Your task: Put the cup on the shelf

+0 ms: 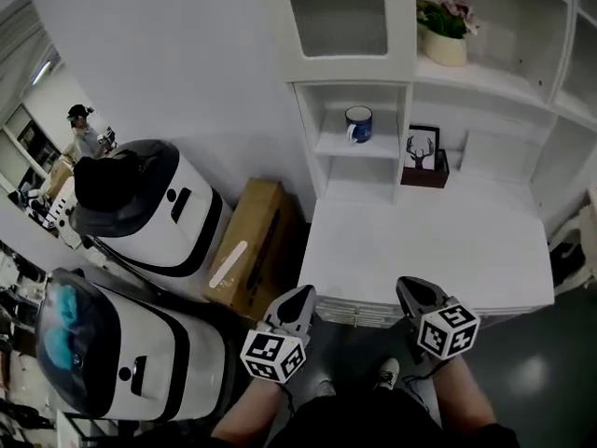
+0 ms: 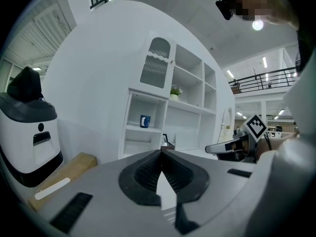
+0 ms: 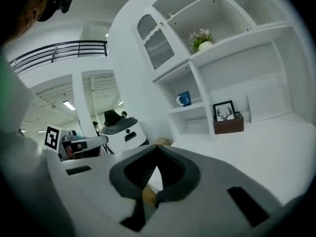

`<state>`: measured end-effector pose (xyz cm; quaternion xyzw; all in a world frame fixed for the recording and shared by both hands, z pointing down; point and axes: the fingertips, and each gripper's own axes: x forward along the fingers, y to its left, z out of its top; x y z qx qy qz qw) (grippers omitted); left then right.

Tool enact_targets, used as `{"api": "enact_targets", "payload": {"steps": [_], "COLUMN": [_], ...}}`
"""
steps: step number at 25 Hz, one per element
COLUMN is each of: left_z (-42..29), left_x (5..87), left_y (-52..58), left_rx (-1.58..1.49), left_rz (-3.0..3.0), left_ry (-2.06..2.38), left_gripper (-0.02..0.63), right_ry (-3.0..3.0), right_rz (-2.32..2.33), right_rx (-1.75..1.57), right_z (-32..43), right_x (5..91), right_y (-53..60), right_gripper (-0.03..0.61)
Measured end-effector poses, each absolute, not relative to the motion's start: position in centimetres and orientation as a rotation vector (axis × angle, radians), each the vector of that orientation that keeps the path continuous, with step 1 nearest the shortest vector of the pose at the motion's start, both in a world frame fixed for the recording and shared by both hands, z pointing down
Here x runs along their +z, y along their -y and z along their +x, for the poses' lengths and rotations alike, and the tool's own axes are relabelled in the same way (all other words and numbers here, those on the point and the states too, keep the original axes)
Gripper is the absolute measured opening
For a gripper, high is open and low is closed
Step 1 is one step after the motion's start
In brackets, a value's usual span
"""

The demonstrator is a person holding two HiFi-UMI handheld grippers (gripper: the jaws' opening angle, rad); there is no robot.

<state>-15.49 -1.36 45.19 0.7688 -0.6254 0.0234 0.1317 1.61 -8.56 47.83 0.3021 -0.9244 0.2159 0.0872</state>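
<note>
The left tool (image 1: 302,294) has its jaws pressed together at the tip, with nothing between them. The right tool (image 1: 411,288) is likewise closed and empty. Both hang in the air just off the near edge of the white desk (image 1: 429,241), touching nothing.

The blue cup (image 1: 358,124) stands upright on the small shelf (image 1: 383,147) inside a narrow cubby of the white wall unit, well apart from both tools. Right of it, a deer picture (image 1: 423,147) stands at a brown box (image 1: 425,175), in it or behind it I cannot tell.

The cup's print is too small to read. A frosted cabinet door (image 1: 334,12) blurs whatever is behind it. The hands holding the tools are hidden beneath them.
</note>
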Motion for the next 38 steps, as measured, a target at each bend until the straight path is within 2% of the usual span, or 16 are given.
{"api": "enact_targets", "payload": {"steps": [14, 38], "left_z": [-18.8, -19.5], "left_x": [47.0, 47.4], "left_y": [-3.7, -7.6], "left_rx": [0.035, 0.057], "left_rz": [2.302, 2.391], "left_ry": [1.667, 1.553], "left_gripper": [0.005, 0.005], "right_ry": [2.689, 2.66], "right_rz": [1.031, 1.149], "right_rx": [0.642, 0.655], "right_z": [-1.6, -2.6], "right_x": [48.9, 49.9], "right_y": [1.7, -3.8], "right_gripper": [0.003, 0.003]}}
